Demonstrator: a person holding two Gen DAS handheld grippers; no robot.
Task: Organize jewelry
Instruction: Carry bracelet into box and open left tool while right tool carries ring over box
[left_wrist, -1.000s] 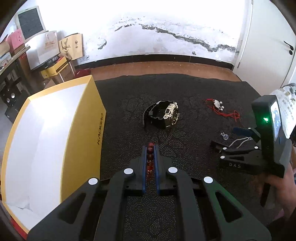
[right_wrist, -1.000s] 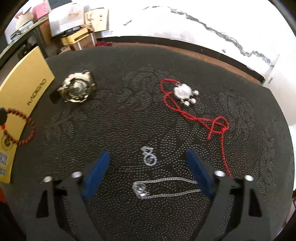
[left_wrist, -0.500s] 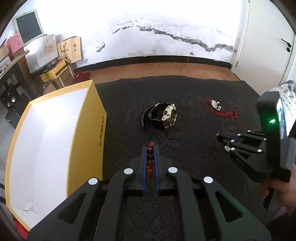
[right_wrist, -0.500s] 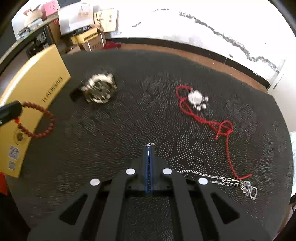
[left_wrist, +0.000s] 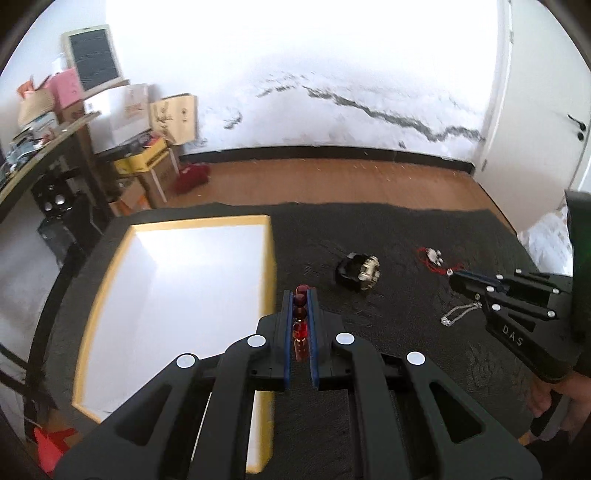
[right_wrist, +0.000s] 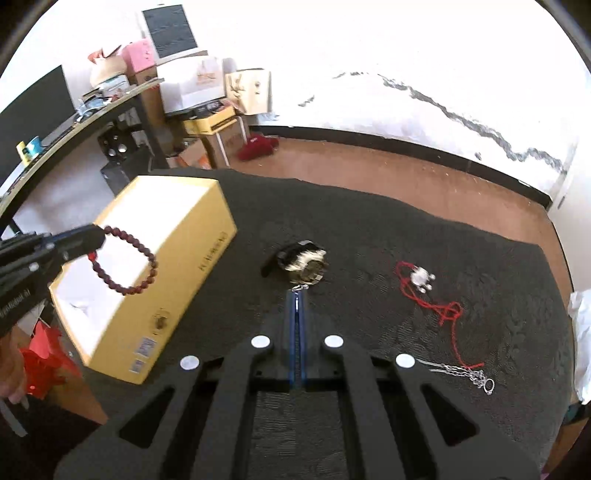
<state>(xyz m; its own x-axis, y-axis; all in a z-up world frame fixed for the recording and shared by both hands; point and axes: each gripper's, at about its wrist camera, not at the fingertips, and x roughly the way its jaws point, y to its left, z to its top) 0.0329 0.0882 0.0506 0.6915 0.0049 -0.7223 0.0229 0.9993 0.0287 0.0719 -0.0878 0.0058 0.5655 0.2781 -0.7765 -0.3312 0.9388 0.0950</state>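
My left gripper (left_wrist: 300, 295) is shut on a dark red bead bracelet (left_wrist: 300, 317). In the right wrist view the bracelet (right_wrist: 127, 264) hangs from the left gripper (right_wrist: 96, 236) over the open yellow box (right_wrist: 147, 258). My right gripper (right_wrist: 296, 291) is shut on a small silver piece (right_wrist: 300, 287) at its tips, raised above the black mat. In the left wrist view the right gripper (left_wrist: 452, 278) is at the right. A silver chain (right_wrist: 463, 373), a watch (right_wrist: 303, 260) and a red cord pendant (right_wrist: 421, 277) lie on the mat.
The yellow box with a white inside (left_wrist: 184, 295) stands at the mat's left side. Cardboard boxes (right_wrist: 207, 92) and a desk (right_wrist: 74, 125) crowd the far left. A wooden floor (left_wrist: 332, 184) and a white wall lie beyond the mat. A door (left_wrist: 546, 110) is at the right.
Both grippers have risen well above the mat. The left one has moved left with the bracelet to the box. The right one closed on the silver piece a second ago.
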